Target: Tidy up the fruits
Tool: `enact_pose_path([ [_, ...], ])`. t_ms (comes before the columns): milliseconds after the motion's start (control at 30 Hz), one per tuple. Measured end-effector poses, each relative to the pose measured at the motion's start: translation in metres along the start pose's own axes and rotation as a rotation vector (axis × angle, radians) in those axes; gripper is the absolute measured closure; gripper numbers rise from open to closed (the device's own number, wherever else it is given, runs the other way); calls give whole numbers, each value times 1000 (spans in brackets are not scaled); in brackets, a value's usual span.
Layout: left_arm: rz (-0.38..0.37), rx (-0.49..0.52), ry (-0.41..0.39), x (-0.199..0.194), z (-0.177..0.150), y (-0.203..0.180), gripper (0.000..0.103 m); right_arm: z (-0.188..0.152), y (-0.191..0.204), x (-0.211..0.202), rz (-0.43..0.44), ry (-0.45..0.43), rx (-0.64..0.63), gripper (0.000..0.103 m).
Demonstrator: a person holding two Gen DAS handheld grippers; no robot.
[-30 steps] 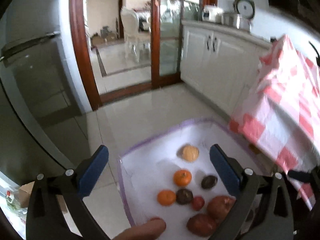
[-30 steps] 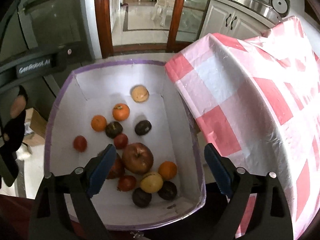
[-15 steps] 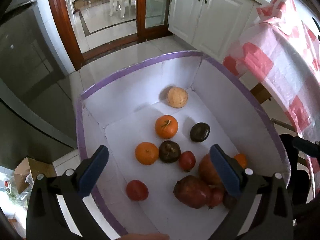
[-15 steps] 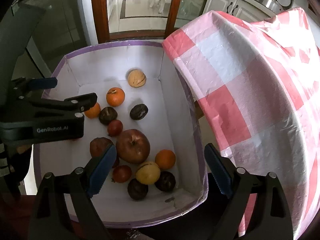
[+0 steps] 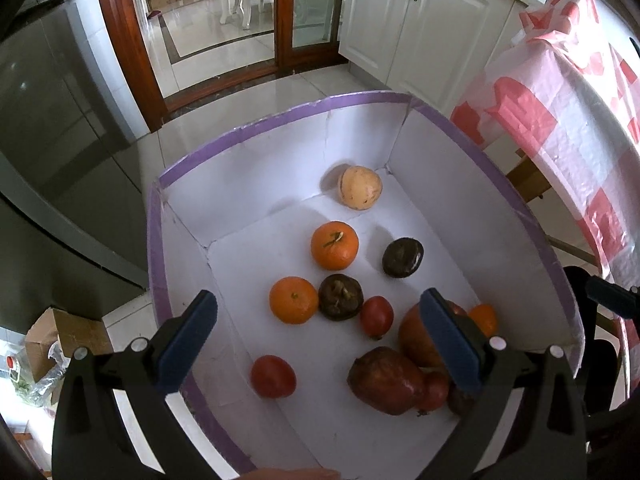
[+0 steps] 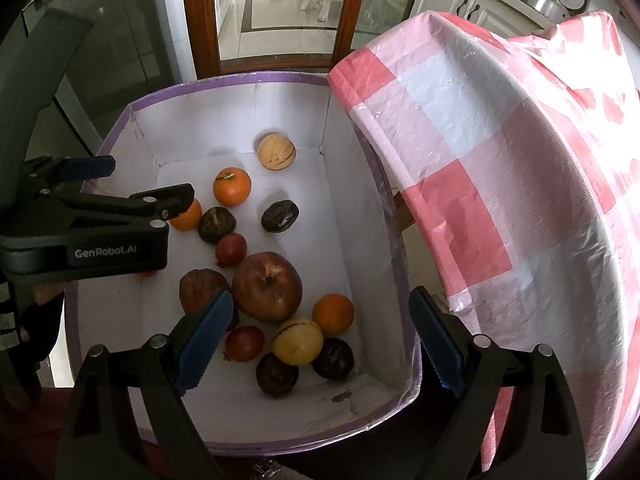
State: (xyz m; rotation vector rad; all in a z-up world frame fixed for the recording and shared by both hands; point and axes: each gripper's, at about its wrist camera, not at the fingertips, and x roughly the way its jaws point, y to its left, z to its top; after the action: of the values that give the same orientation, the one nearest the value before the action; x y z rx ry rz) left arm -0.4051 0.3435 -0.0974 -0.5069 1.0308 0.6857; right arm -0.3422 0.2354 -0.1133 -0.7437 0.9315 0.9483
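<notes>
So it's a kitchen: glossy pale tile floor (image 5: 248, 92), white cabinets (image 5: 420, 28) along one wall, and a dark wood-framed glass door (image 6: 280, 12) opening onto another room with a white chair. A table under a pink-and-white checked cloth (image 6: 500, 168) sits just beside the right wall of a white box with purple-taped rim (image 5: 280, 120), which stands on the floor.

All the fruit is in the box. A pale yellow round one (image 5: 359, 187) sits in the far corner on the table side, two oranges (image 5: 334, 245) and a couple of dark wrinkled fruits (image 5: 402, 257) are mid-floor, and a big red apple (image 6: 267, 286) sits with more fruit crowded toward the near end. One small red tomato-looking fruit (image 5: 273, 376) lies by itself near the left wall.

The left gripper (image 5: 318, 340) hangs over the box's left wall, tilted down into it, jaws spread wide with nothing between them. The right gripper (image 6: 318, 340) hovers above the near end, jaws likewise wide apart and empty.
</notes>
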Motion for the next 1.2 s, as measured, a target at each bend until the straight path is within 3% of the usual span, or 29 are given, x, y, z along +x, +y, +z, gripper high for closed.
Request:
enact_pose_path([
  [1200,11,-7,63,16,-3,5,2,-4,2,11,14,40,1,16],
])
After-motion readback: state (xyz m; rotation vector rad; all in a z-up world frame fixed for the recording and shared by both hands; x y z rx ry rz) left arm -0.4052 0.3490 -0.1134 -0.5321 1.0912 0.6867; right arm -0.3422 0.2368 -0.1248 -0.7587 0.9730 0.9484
